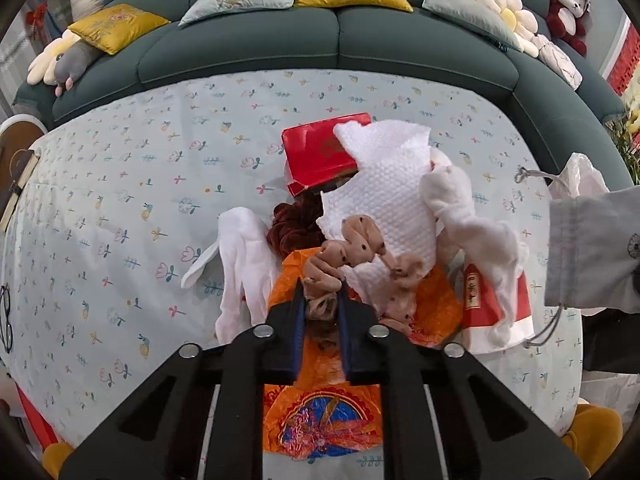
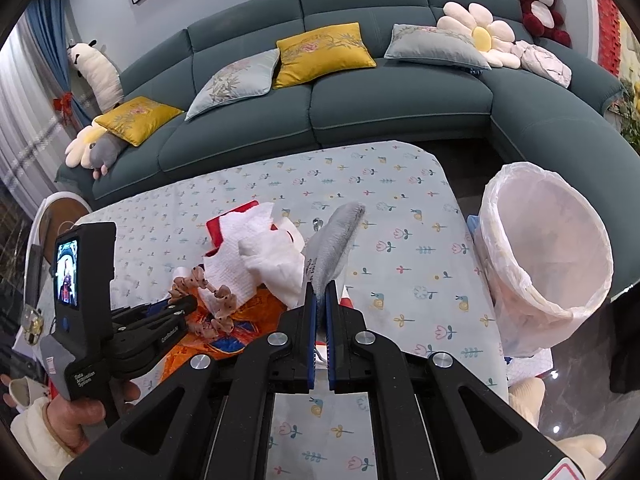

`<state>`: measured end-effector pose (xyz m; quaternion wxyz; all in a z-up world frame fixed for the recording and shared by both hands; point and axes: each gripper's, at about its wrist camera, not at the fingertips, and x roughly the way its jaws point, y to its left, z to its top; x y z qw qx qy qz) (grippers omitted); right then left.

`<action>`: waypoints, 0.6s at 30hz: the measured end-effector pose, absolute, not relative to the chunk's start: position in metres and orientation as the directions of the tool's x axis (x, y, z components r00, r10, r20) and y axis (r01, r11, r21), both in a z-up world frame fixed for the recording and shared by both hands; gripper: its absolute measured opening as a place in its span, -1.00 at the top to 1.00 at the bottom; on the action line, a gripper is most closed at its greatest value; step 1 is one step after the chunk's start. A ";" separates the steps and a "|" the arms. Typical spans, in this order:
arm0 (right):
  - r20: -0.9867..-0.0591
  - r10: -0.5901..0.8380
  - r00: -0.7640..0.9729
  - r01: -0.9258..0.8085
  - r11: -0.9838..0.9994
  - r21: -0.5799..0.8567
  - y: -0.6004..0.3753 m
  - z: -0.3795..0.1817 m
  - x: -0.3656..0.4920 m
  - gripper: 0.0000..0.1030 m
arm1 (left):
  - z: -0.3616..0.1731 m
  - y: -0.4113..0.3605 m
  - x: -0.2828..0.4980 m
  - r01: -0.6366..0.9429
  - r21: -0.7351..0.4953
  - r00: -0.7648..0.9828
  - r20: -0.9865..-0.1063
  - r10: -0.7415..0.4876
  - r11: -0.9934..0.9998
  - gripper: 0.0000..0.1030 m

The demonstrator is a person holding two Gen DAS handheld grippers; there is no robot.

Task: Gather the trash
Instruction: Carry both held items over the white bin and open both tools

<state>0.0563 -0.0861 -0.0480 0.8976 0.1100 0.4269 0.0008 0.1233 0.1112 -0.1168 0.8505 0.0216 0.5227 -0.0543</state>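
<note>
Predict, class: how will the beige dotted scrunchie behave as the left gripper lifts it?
The scrunchie looks like soft gathered fabric, so it will probably droop and stretch instead of holding shape. It seems light. The left gripper pinches only one end while the rest lies on the white paper towel, which it might drag along.

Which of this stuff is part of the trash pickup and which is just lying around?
Job:
- left claw gripping the tan scrunchie
- right claw gripping the grey pouch
- lined bin
- white tissue

Lying about:
- sofa
- yellow cushion
- red teddy
</note>
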 end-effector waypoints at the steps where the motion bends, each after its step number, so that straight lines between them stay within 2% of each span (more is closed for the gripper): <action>1: -0.762 0.099 0.640 0.089 0.975 0.201 -0.086 -0.046 0.055 0.92 | -0.113 0.111 0.121 0.114 -0.019 0.454 -0.888 -0.070 0.993 0.77; 11: -0.702 0.111 0.704 0.079 0.969 0.232 -0.101 -0.009 0.039 0.92 | -0.058 0.088 0.092 0.173 -0.053 0.530 -0.836 -0.138 0.983 0.80; 18: -0.665 0.085 0.742 0.097 0.968 0.232 -0.130 0.010 0.027 0.92 | -0.020 0.047 0.078 0.266 -0.093 0.562 -0.793 -0.233 0.959 0.80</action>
